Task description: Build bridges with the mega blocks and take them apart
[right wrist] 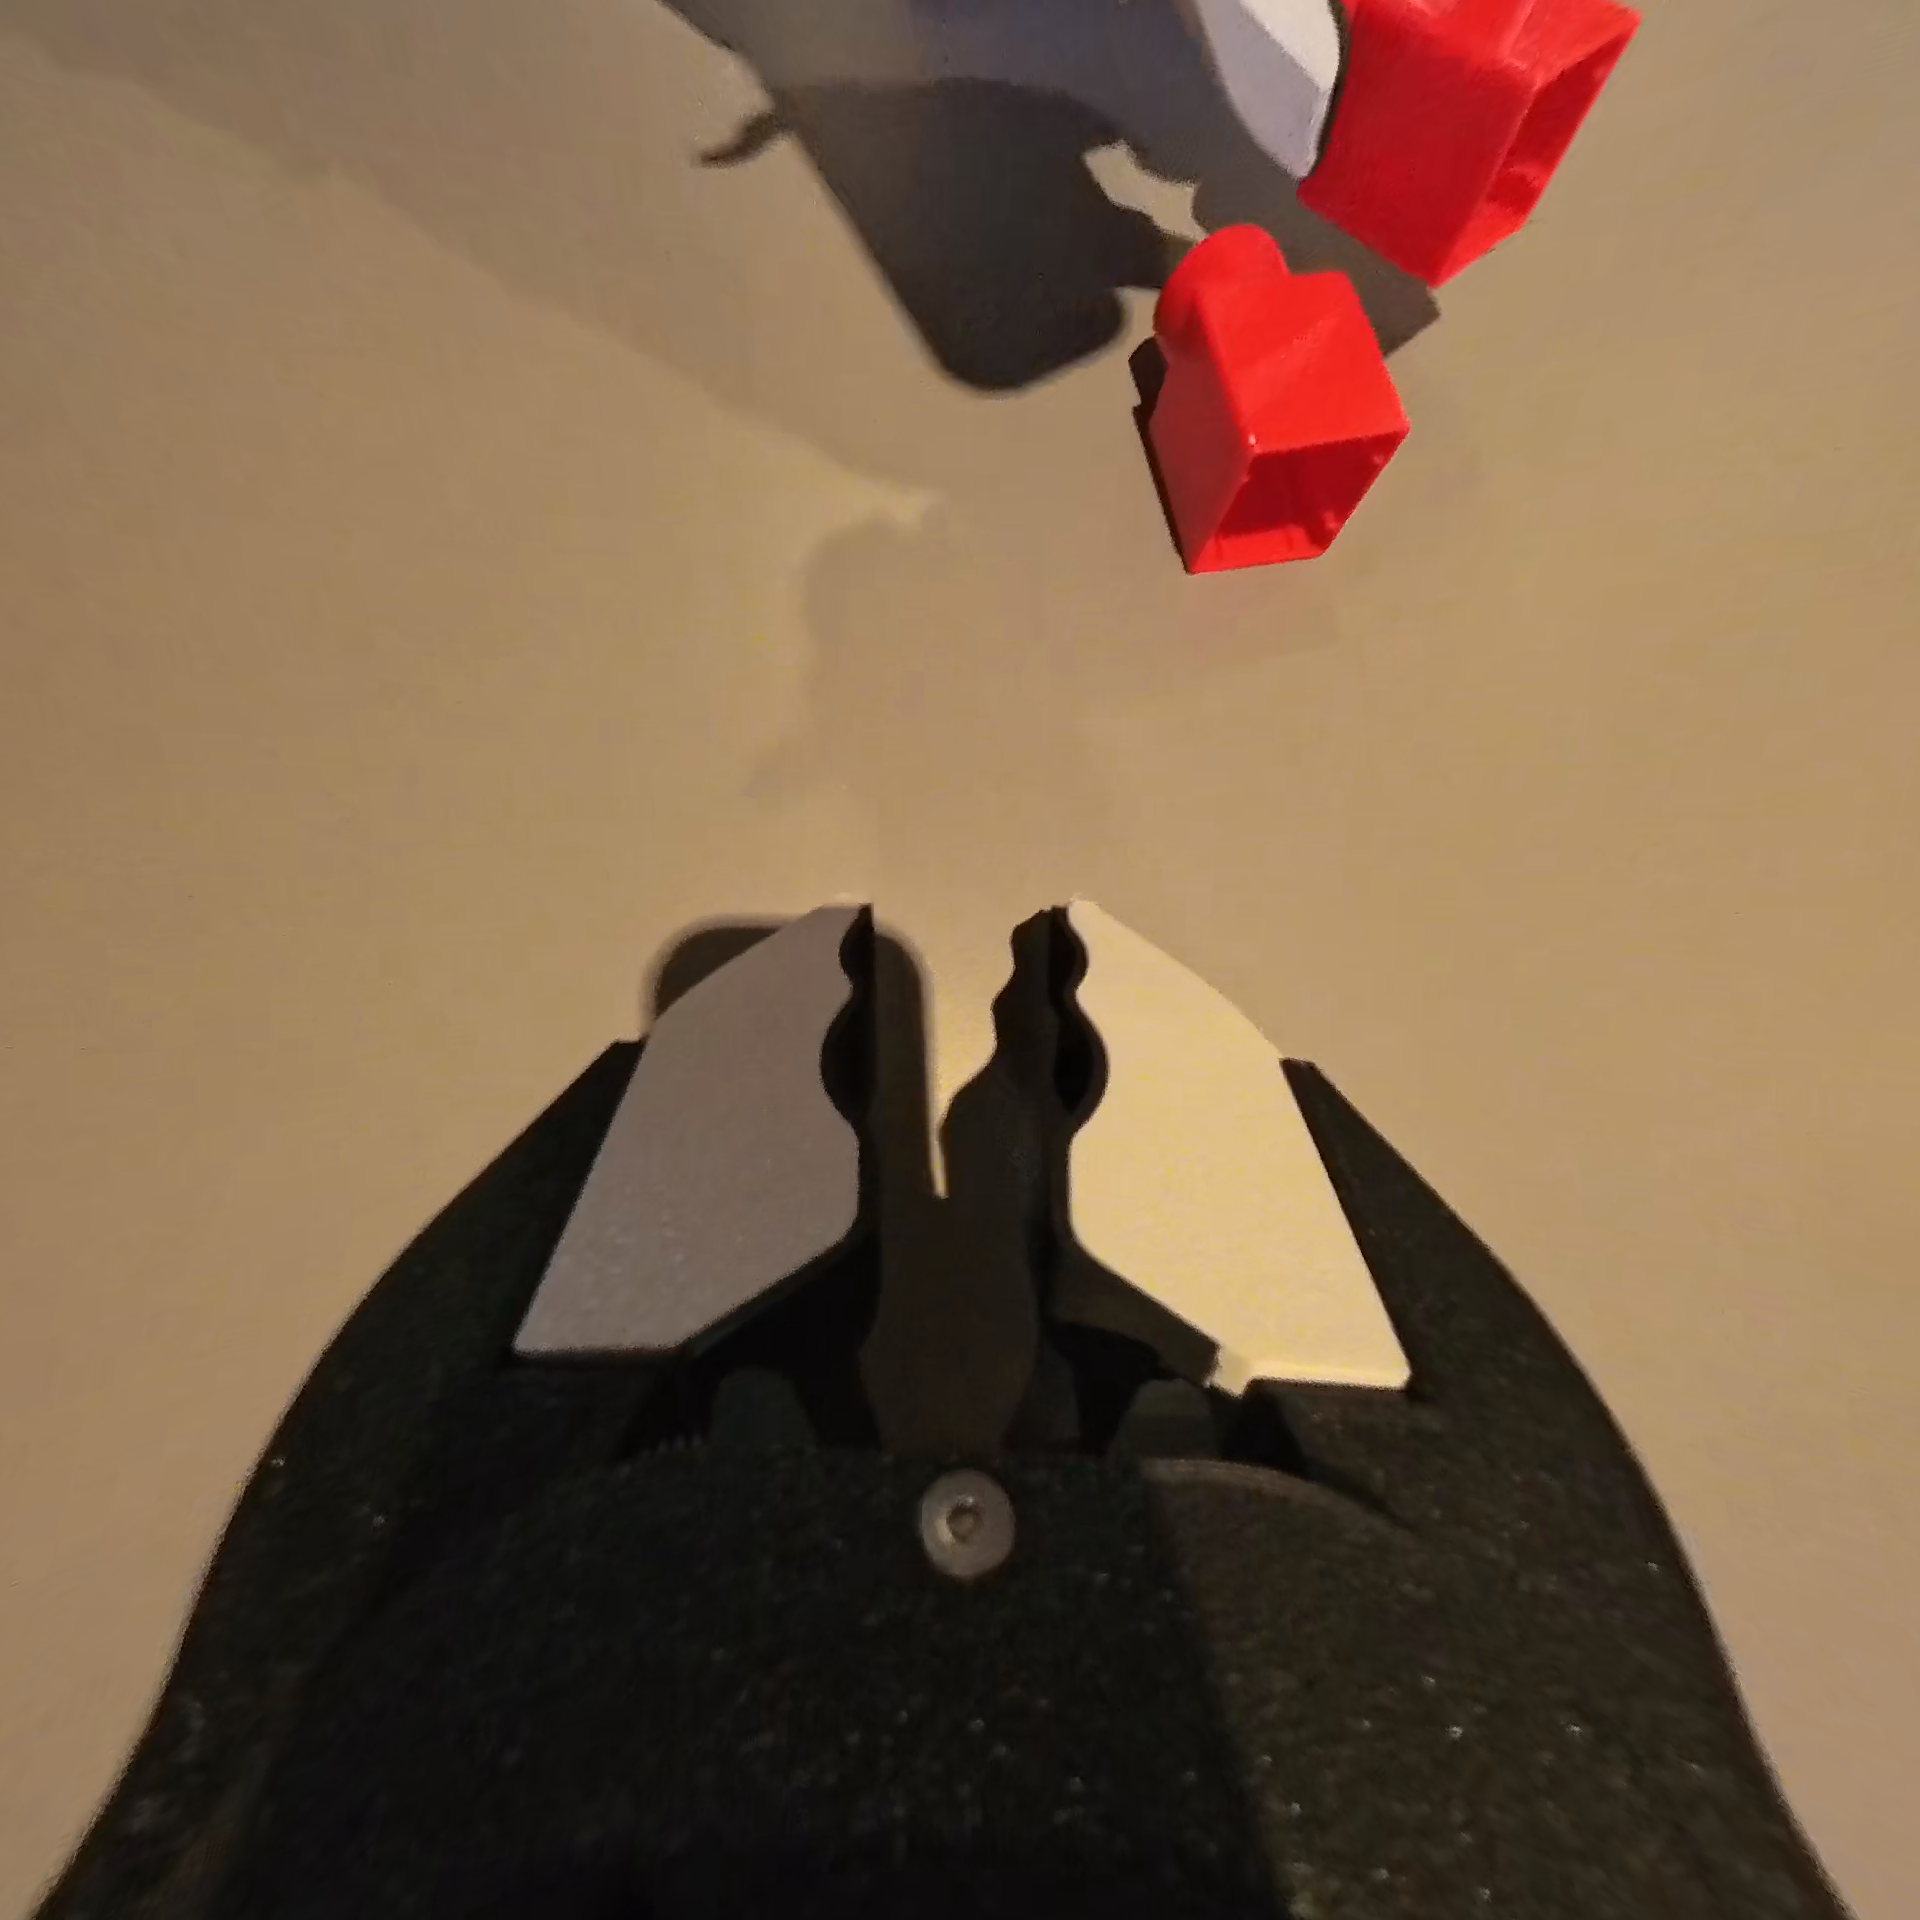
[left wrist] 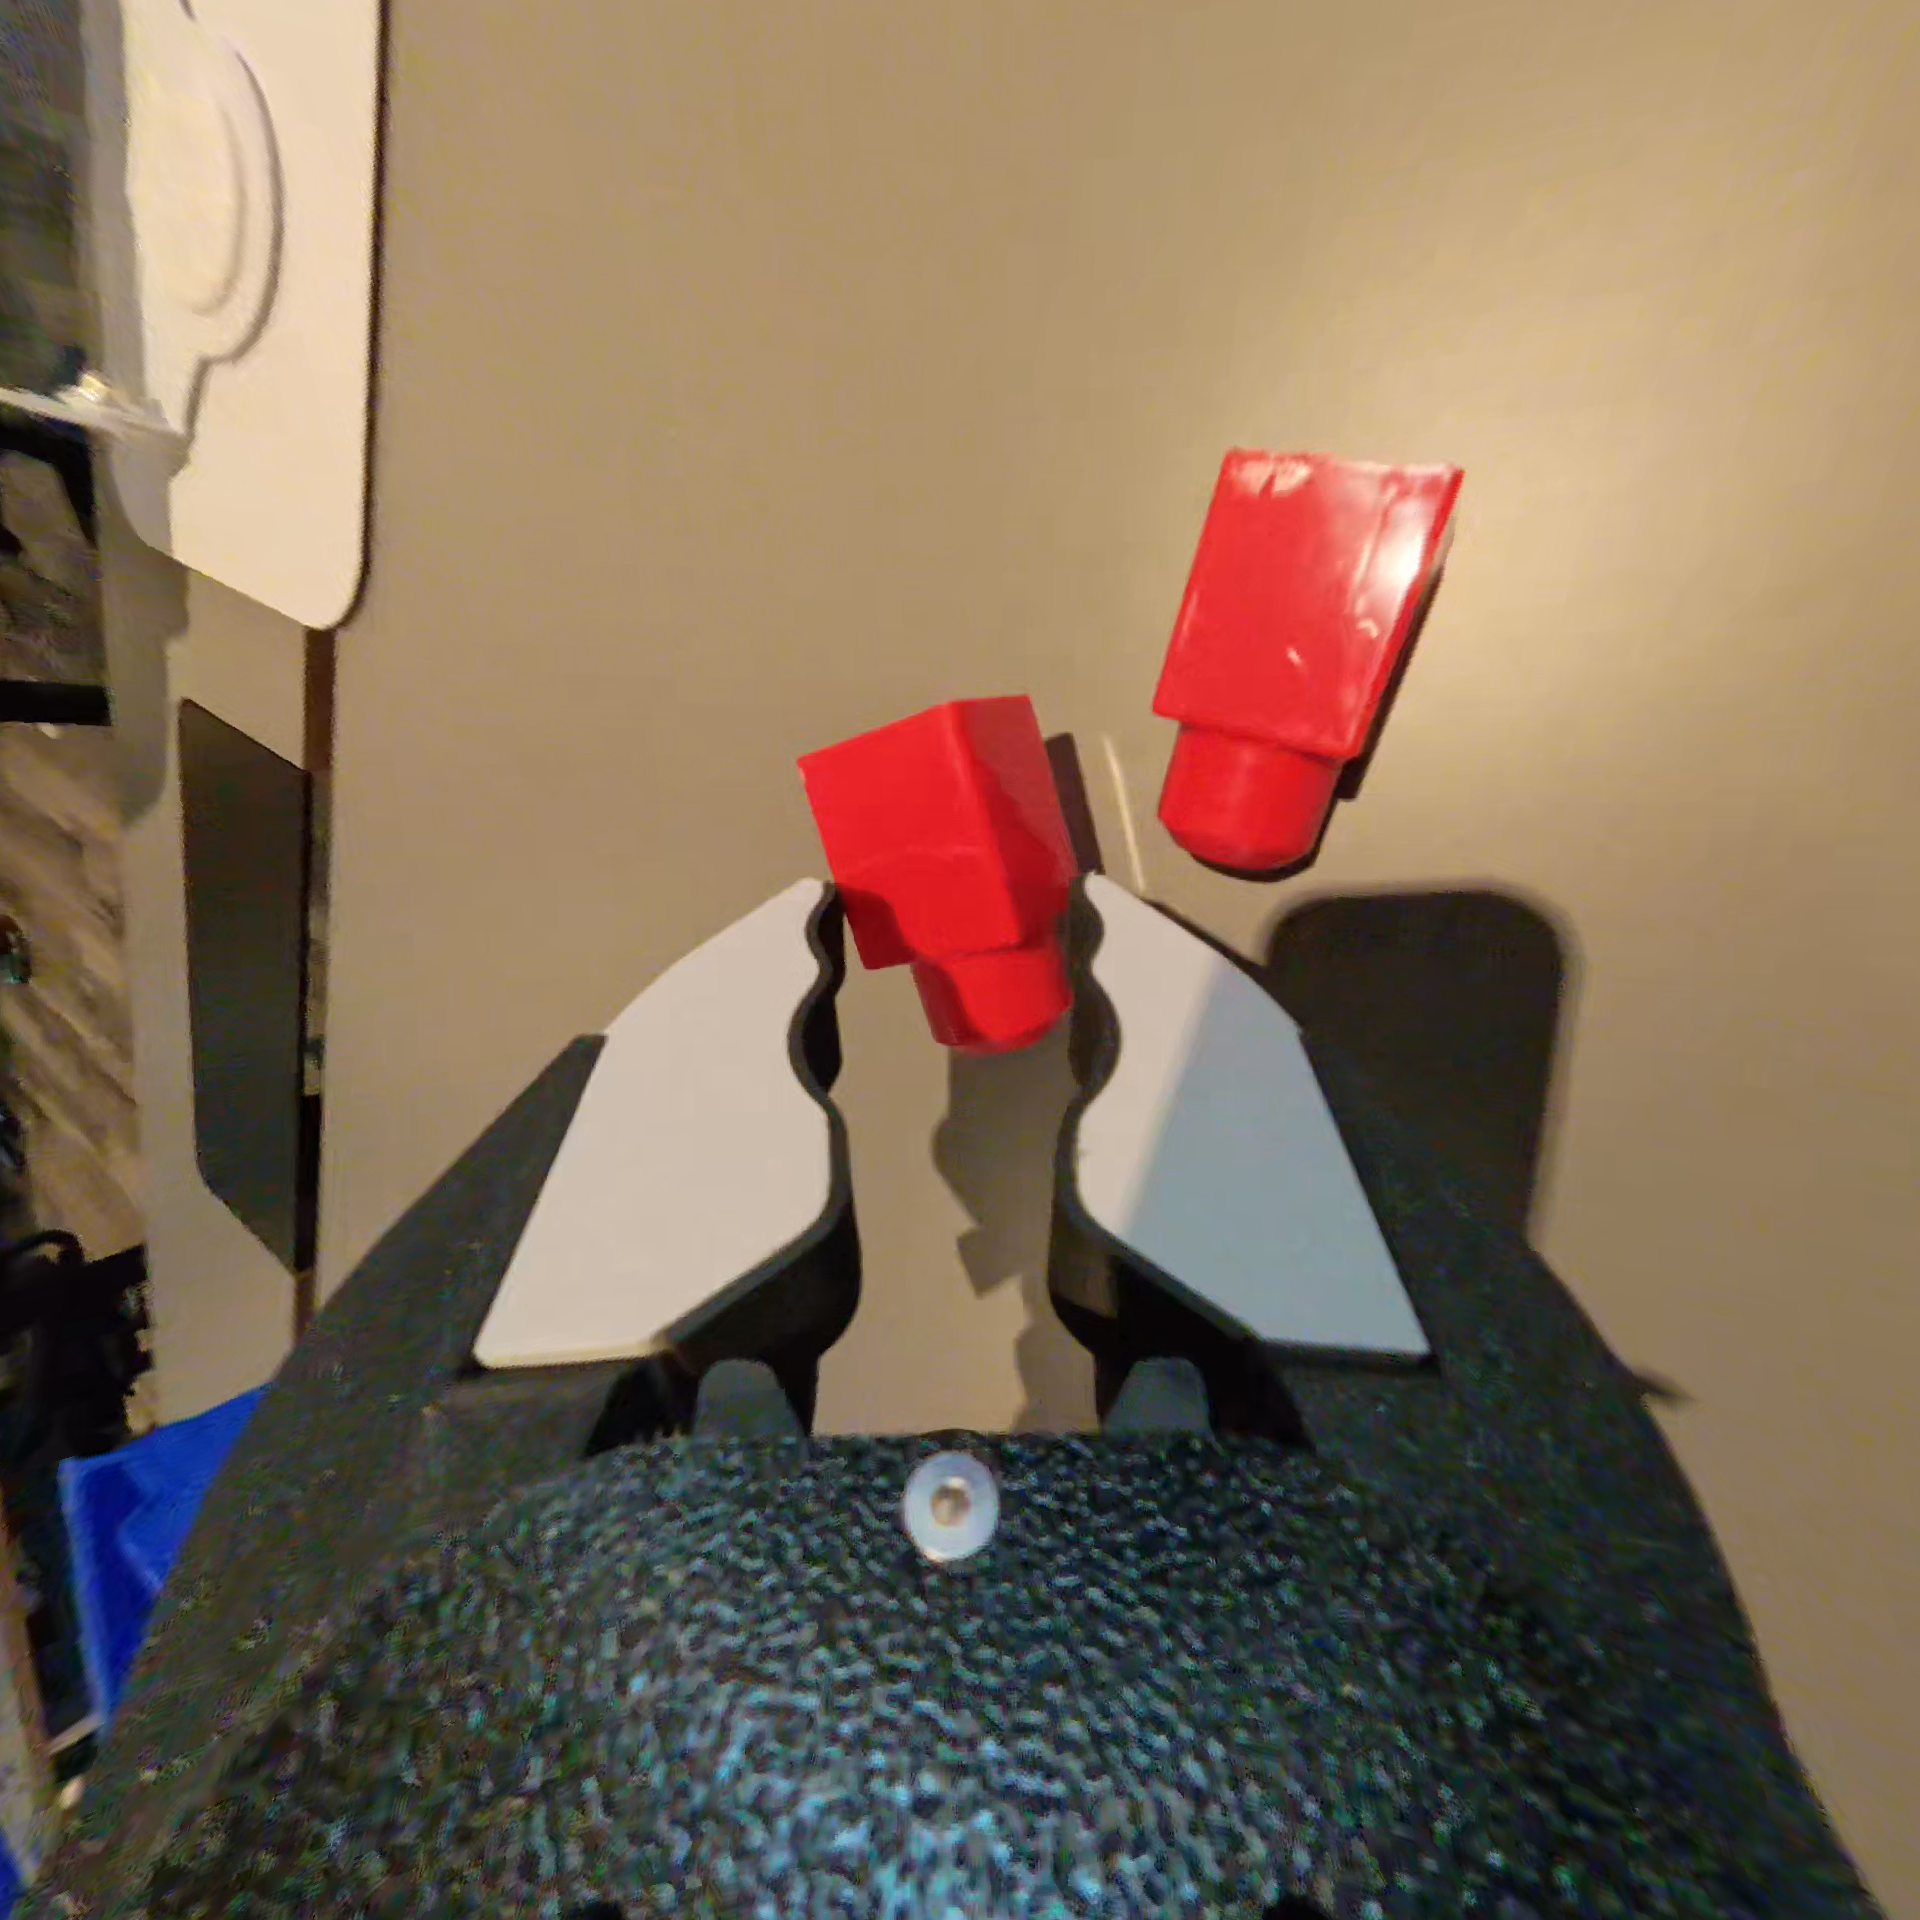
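My left gripper [left wrist: 956, 894] is shut on a small red mega block [left wrist: 935, 852], held by its sides at the fingertips, tilted, with its stud pointing back toward the camera. It casts a shadow on the tan table [left wrist: 935, 416], so it looks raised. A second red block [left wrist: 1299, 644] lies loose on the table just beyond and to the right. In the right wrist view the held block [right wrist: 1475, 135] is at the top right beside a grey finger [right wrist: 1273, 94]. The loose block [right wrist: 1278, 416] lies below it on its side. My right gripper [right wrist: 956, 920] is narrowly open and empty, well short of both blocks.
A white sheet [left wrist: 270, 312] lies at the table's far left edge. Dark clutter [left wrist: 52, 727] and a blue object [left wrist: 125, 1538] sit beyond that edge. In the right wrist view only bare tan table [right wrist: 416, 623] shows around the blocks.
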`<state>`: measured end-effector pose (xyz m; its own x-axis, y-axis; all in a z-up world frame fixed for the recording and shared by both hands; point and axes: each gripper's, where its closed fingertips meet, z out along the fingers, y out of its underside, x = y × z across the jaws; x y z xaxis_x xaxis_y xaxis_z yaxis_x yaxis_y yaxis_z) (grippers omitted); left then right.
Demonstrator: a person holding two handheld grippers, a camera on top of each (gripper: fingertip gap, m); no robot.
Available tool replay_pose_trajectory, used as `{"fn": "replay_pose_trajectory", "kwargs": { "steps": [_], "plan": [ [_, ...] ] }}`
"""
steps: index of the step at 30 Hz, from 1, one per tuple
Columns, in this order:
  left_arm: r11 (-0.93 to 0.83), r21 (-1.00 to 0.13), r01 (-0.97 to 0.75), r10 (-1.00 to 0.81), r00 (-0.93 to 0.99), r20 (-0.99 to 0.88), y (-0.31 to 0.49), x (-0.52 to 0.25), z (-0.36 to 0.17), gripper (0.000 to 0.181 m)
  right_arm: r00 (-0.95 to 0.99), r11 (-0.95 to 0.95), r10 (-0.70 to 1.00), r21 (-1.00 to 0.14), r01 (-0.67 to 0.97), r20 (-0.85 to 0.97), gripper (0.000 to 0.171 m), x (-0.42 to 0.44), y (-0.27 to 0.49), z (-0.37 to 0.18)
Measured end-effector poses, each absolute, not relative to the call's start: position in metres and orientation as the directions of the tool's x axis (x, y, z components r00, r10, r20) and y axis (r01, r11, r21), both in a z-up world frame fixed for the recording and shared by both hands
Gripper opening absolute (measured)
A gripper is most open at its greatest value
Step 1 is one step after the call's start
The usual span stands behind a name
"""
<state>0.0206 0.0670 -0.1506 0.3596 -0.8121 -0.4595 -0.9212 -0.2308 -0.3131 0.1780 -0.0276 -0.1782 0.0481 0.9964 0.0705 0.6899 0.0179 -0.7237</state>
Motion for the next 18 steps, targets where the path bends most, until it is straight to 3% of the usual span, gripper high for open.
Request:
{"fn": "replay_pose_trajectory", "kwargs": {
  "steps": [9,14,18],
  "plan": [
    [-0.266,-0.434,-0.861,-0.885,0.396,-0.243,0.052,0.02,-0.17,0.043,0.056,0.013,0.996,-0.723,0.69,0.072,0.033,0.178,-0.027,-0.178],
    [-0.288,-0.633,-0.718,-0.839,0.508,-0.195,0.057,-0.005,-0.113,0.045,0.06,0.01,0.996,-0.723,0.69,0.071,0.033,0.179,-0.026,-0.178],
    [-0.309,-0.786,-0.535,-0.636,0.731,-0.248,0.079,-0.098,-0.048,0.045,0.061,0.012,0.995,-0.724,0.69,0.074,0.034,0.179,-0.026,-0.178]
  ]
}}
